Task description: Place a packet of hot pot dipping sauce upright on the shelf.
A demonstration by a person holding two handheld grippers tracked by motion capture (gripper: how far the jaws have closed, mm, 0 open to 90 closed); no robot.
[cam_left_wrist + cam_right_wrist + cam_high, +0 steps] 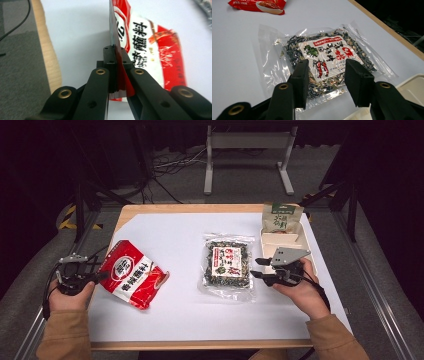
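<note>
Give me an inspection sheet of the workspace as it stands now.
Surface: white sheet over a wooden table.
Job's things: red bag, one edge lifted off the sheet; clear bag of dark dried food, flat at the middle.
Clutter: green bag standing in a white tray at the far right.
Grippers: left gripper shut on the red bag's edge; right gripper open, jaws in front of the clear bag, not touching.
Cables: one trails from each gripper; loose ones on the floor beyond the table.
Surroundings: grey floor, metal stand, dark backdrop.
</note>
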